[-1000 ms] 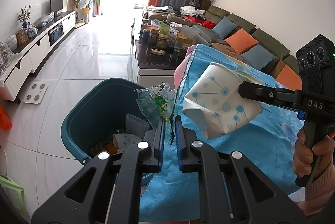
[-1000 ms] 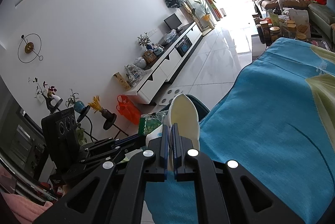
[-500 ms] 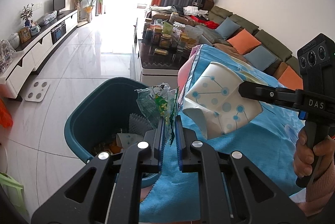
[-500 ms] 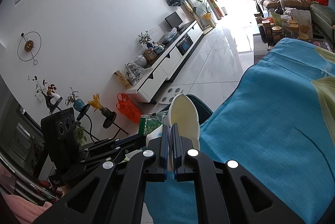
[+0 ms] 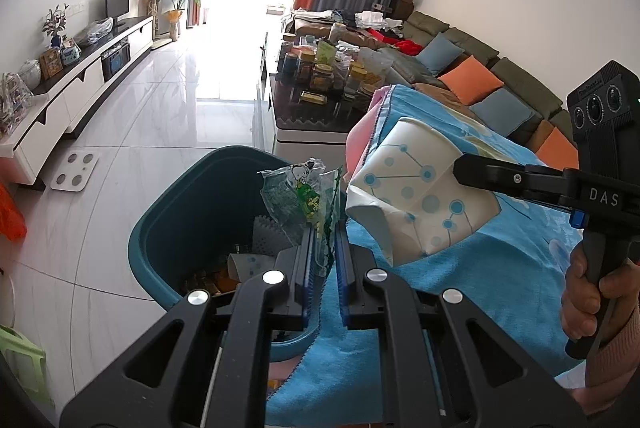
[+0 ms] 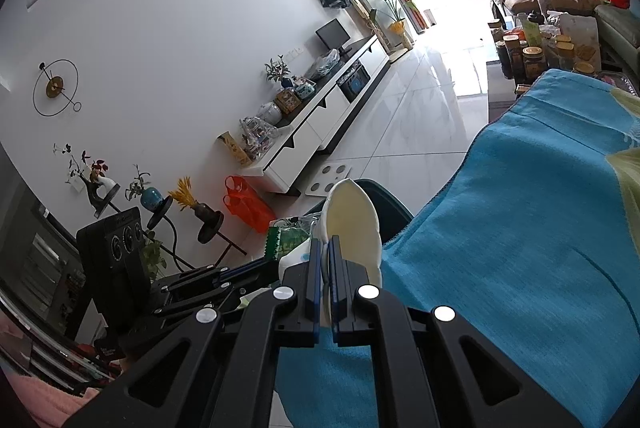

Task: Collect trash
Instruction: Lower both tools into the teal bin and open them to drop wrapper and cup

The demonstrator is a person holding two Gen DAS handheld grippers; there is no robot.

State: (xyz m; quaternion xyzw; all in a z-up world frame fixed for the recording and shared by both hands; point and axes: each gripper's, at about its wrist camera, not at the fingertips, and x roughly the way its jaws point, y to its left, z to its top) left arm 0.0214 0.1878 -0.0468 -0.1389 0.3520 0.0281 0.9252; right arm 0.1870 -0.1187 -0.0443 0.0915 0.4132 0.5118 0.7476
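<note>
My left gripper [image 5: 322,228] is shut on a crumpled green snack wrapper [image 5: 304,192] and holds it over the near rim of a teal bin [image 5: 176,204]. The bin holds paper and other scraps. My right gripper [image 6: 328,244] is shut on a squashed white paper cup [image 6: 352,220] with blue dots; the cup also shows in the left wrist view [image 5: 416,196], held above the blue cloth, right of the bin. The wrapper shows in the right wrist view [image 6: 286,240] left of the cup.
A blue cloth [image 5: 460,288] covers the table to the right of the bin. A low table with jars [image 5: 320,76] stands beyond. A sofa with cushions [image 5: 480,84] runs along the right wall. A white TV cabinet [image 5: 80,84] lines the left wall.
Both grippers have kept their grip. The left wrist view has shifted slightly, so the bin sits a little further right and nearer the frame's middle.
</note>
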